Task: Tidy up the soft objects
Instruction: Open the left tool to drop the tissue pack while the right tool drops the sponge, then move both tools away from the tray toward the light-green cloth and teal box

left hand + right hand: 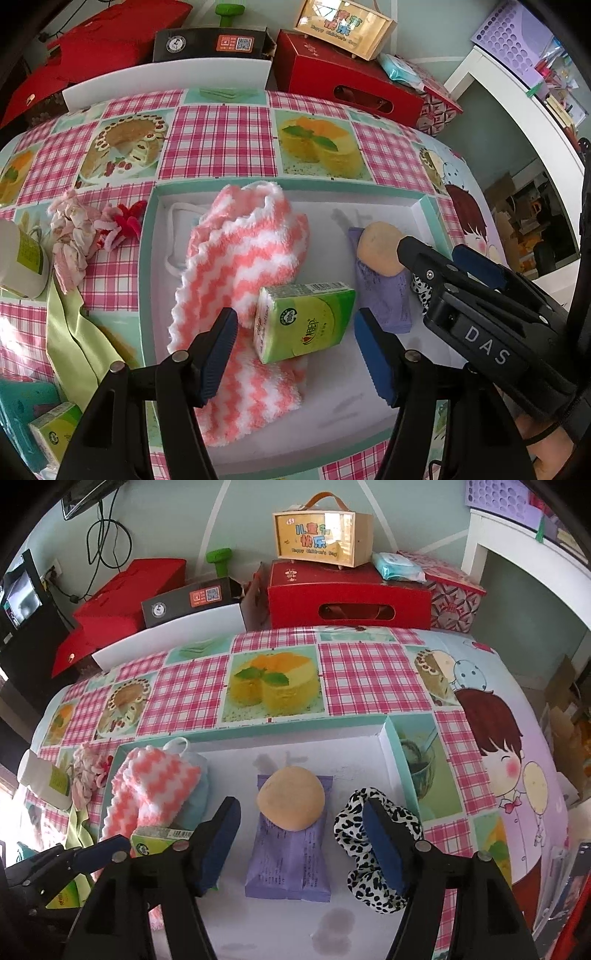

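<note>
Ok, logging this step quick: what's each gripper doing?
Left gripper: open, holding nothing, around the green tissue pack.
Right gripper: open, empty, over the purple packet.

Bare tray floor (332, 930) before purple packet (291, 864)

The left gripper (295, 334) points steeply downward, its two black arms ending in blue pads that stand well apart with nothing pressed between them. The right gripper (301, 825) is angled down likewise, its blue pads spread wide and gripping nothing. In the left wrist view the right gripper (432, 251) reaches in from the lower right, close beside the left one. A hand (543, 439) in a dark strap shows behind it at the lower right edge.
</note>
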The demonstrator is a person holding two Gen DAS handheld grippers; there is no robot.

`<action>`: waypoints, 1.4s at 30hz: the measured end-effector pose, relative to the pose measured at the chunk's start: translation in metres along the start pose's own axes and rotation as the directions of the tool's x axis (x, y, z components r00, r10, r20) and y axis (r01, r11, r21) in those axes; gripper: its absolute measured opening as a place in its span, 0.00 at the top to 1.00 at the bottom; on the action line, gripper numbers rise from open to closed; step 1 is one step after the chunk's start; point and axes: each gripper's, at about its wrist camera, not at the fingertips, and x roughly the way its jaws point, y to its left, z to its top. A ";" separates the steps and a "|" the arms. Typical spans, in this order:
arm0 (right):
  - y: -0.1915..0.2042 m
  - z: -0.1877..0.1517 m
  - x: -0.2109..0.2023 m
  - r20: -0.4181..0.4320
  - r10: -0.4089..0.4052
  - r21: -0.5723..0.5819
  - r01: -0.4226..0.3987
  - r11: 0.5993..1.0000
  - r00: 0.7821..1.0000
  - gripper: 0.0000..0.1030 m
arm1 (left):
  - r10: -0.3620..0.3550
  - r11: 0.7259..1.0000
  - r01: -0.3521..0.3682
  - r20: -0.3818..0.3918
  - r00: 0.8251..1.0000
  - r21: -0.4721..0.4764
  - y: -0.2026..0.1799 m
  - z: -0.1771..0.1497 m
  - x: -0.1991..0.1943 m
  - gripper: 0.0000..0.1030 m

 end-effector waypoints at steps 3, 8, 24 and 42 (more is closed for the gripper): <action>-0.001 0.001 -0.004 0.012 -0.009 0.005 0.009 1.000 1.000 0.29 | -0.001 1.000 0.001 0.011 1.000 0.005 0.000 0.001 -0.005 0.35; -0.004 0.003 -0.013 0.038 -0.034 0.014 0.033 0.999 0.999 0.26 | -0.009 1.000 0.009 0.040 0.999 -0.006 0.003 0.004 -0.016 0.35; 0.000 0.003 -0.009 0.021 -0.100 -0.014 0.100 0.995 0.995 0.22 | 0.117 0.975 -0.081 0.164 0.979 -0.208 0.064 0.013 -0.043 0.25; 0.010 0.003 -0.004 0.032 -0.112 -0.041 0.113 0.993 0.993 0.00 | 0.282 0.938 -0.218 0.230 0.932 -0.269 0.091 0.014 -0.050 0.02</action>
